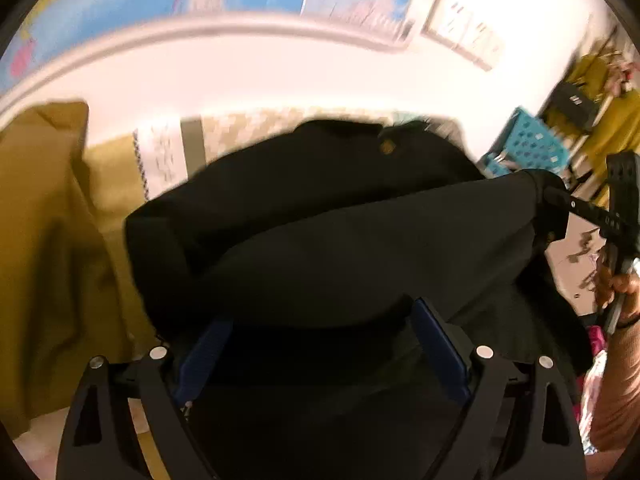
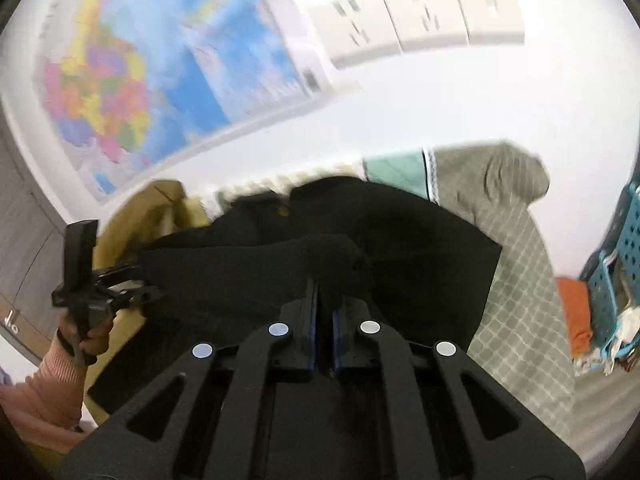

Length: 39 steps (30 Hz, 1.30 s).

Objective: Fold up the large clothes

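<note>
- Black cloth, a large garment (image 1: 320, 208), lies spread on the patterned bed cover (image 2: 516, 280), with a mustard garment (image 1: 44, 240) bunched just beside it on the left; you look to be mid-fold, carrying one edge across the body of the piece.
- Your left gripper (image 1: 316, 320) has its blue pads (image 1: 440, 344) standing wide apart in its own view, dark cloth lying between and beneath them; whether anything is pinched I cannot tell, and the other view shows its tips buried in the fabric edge.
- Your right gripper (image 2: 325, 304) has its jaws nearly closed, a bunched fold of the black garment clamped between them at the tips.
- Next, I judge, you need both corners lowered together onto the far half, kept taut and level so the edges meet.
</note>
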Each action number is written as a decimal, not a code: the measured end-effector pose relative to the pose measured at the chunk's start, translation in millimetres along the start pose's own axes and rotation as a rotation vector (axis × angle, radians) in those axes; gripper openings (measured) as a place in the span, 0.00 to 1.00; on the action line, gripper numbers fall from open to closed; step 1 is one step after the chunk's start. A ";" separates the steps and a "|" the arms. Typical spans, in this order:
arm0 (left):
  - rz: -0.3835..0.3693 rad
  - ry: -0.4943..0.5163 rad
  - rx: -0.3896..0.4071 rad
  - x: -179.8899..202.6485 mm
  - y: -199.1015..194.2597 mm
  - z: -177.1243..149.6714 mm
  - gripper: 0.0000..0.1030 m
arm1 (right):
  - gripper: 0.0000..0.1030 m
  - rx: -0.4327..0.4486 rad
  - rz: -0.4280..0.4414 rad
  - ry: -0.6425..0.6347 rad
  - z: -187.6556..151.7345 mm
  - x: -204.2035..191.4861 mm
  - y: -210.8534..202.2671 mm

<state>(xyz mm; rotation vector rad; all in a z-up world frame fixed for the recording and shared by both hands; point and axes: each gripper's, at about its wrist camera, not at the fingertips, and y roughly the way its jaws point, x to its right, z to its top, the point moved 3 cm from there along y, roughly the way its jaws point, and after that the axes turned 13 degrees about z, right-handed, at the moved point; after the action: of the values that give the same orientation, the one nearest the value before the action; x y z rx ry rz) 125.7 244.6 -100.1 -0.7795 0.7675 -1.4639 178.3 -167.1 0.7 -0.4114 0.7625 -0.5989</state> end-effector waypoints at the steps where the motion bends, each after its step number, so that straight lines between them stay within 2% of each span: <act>1: 0.012 0.002 -0.022 0.4 9.3 -1.3 0.85 | 0.13 -0.015 -0.008 0.044 -2.1 12.8 7.9; 2: 0.019 0.002 -0.030 0.4 14.6 -2.1 0.85 | 0.17 -0.038 -0.017 0.088 -3.7 25.7 17.4; 3: 0.023 0.004 -0.034 0.0 18.0 -2.1 0.85 | 0.31 -0.050 -0.031 0.104 -3.8 32.7 22.0; 4: 0.024 0.002 -0.034 -0.4 19.2 -1.2 0.85 | 0.38 -0.043 -0.056 0.134 -6.6 44.6 23.3; 7: 0.032 0.001 -0.025 -0.9 13.6 1.2 0.85 | 0.45 -0.019 -0.062 0.174 -14.5 54.5 16.1; 11: 0.040 0.001 0.035 -3.9 -9.2 -4.1 0.85 | 0.49 0.073 -0.094 0.074 -15.4 25.3 -17.0; 14: 0.034 -0.001 0.080 -9.4 -33.1 -17.8 0.85 | 0.50 0.116 -0.057 -0.057 -15.8 -10.6 -33.3; 15: 0.028 -0.006 0.089 -12.7 -41.5 -25.1 0.85 | 0.53 0.107 -0.049 -0.080 -16.5 -16.6 -31.5; 18: 0.003 -0.031 0.087 -22.7 -60.7 -51.5 0.85 | 0.51 0.013 -0.036 -0.154 -25.1 -28.6 -5.7; 20: -0.011 -0.047 0.066 -27.3 -67.2 -71.3 0.86 | 0.51 -0.060 -0.054 -0.125 -29.5 -17.0 19.2; 22: -0.018 -0.066 0.029 -31.0 -69.2 -93.4 0.86 | 0.51 -0.086 -0.107 -0.075 -33.3 3.6 33.4; 24: -0.038 -0.108 -0.038 -35.2 -62.8 -118.9 0.86 | 0.52 -0.099 -0.119 -0.018 -36.3 20.4 36.5; 26: -0.049 -0.143 -0.076 -38.4 -59.0 -135.1 0.86 | 0.58 -0.073 -0.076 0.023 -37.9 23.6 24.3; 27: -0.060 -0.162 -0.097 -39.7 -57.2 -143.0 0.86 | 0.66 -0.059 -0.056 0.012 -39.1 19.7 15.1; 29: -0.095 -0.186 -0.083 -40.1 -61.2 -148.8 0.91 | 0.77 -0.018 -0.052 -0.018 -45.1 9.3 -9.9; 31: -0.170 -0.206 -0.099 -35.1 -64.2 -151.4 0.91 | 0.78 0.006 -0.039 -0.012 -57.1 5.8 -38.0; 36: -0.239 -0.159 -0.138 -5.4 -66.6 -158.7 0.91 | 0.80 0.027 -0.033 0.086 -95.1 21.3 -87.6; 39: -0.190 -0.117 -0.118 8.7 -70.1 -166.0 0.92 | 0.87 0.034 -0.029 0.155 -127.7 32.0 -111.4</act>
<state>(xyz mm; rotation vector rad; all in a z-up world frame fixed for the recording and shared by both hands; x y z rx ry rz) -51.6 239.7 -132.9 -1.0422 0.7105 -1.5368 62.8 -288.9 -38.9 -0.3485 0.8940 -0.6755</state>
